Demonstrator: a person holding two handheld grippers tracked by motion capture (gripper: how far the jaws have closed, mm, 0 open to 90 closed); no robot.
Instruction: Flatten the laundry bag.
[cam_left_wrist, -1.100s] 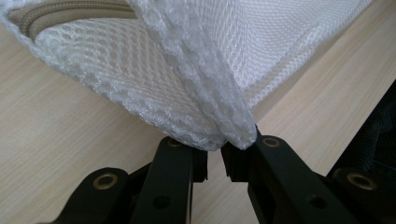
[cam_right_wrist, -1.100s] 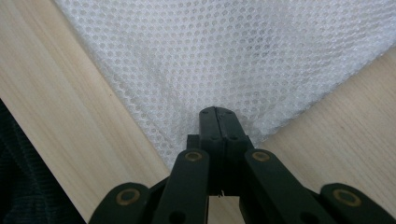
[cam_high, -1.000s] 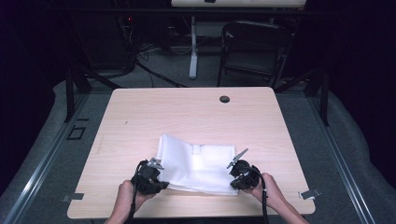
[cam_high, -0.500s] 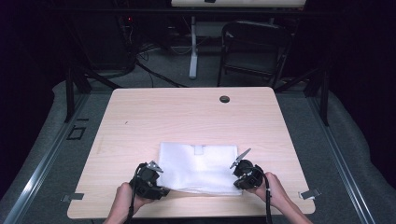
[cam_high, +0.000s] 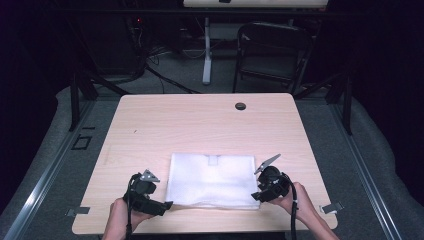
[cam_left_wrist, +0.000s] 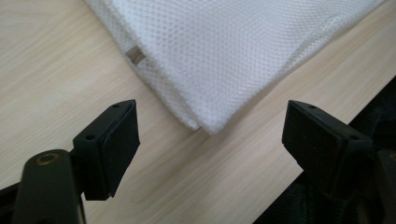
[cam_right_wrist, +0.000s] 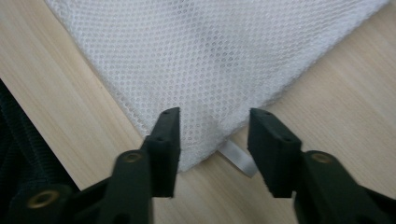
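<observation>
A folded white mesh cloth (cam_high: 212, 181) lay flat on the bench (cam_high: 200, 125) near its front edge, roughly centred between the side edges. The left tongs (cam_left_wrist: 205, 140) had just been opening and stood released, the cloth's front left corner just ahead of the jaws, untouched. The right tongs (cam_right_wrist: 212, 142) had also just been opening; the front right corner and a small white tab (cam_right_wrist: 238, 158) lay between the jaws, unpinched. Bare bench ran from the cloth to the back edge, where a dark grommet (cam_high: 240, 106) sat.
</observation>
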